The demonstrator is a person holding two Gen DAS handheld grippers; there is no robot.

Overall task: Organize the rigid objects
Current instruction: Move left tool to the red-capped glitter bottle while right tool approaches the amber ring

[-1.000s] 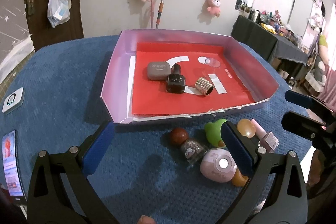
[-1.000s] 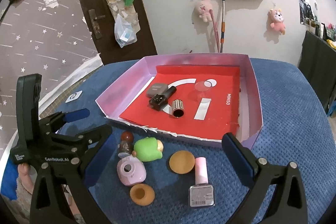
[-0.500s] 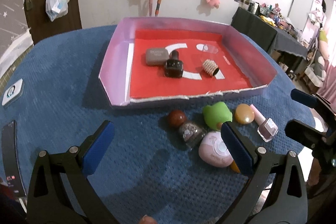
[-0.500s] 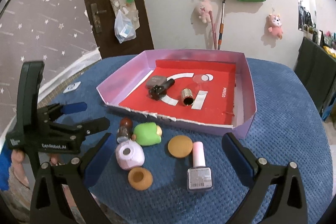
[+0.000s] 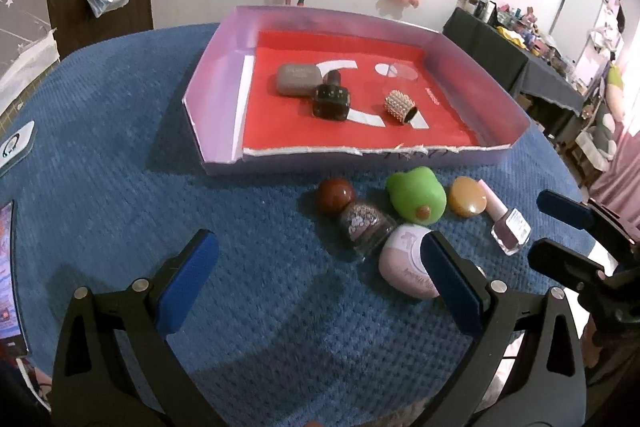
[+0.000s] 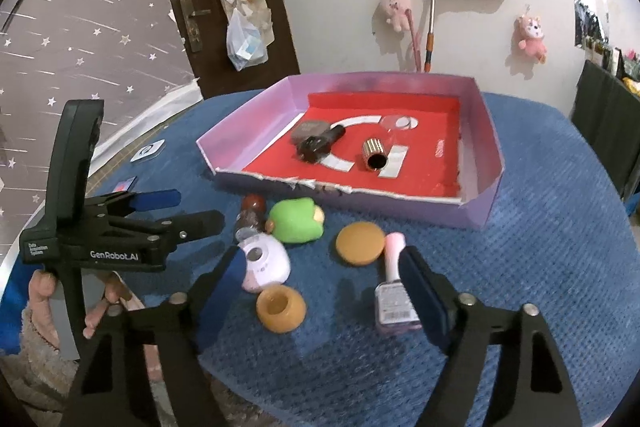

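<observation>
On the blue cloth in front of the purple tray [image 6: 486, 163] lie a pink nail-polish bottle [image 6: 394, 291], an orange ring-shaped pot [image 6: 280, 309], an orange disc [image 6: 360, 243], a green frog toy [image 6: 296, 225], a pink round case [image 6: 266, 263] and a glitter bottle with a red-brown cap [image 5: 360, 223]. My right gripper [image 6: 324, 291] hangs low over them with its jaws closing. The orange pot and the nail-polish bottle lie between the fingers, and no pad presses on either. My left gripper [image 5: 320, 279] stands open over bare cloth, left of the pink case [image 5: 404, 267].
The tray's red liner holds a grey case [image 5: 298, 79], a dark bottle [image 5: 330, 101] and a studded gold cylinder [image 5: 400, 107]. A phone [image 5: 8, 275] and a white tag [image 5: 16, 143] lie at the cloth's left edge. A hand [image 6: 44, 291] grips the left gripper's handle.
The right gripper's jaws have narrowed and it has sunk closer to the nail polish and orange pot. The left gripper tipped slightly downward and stayed open.
</observation>
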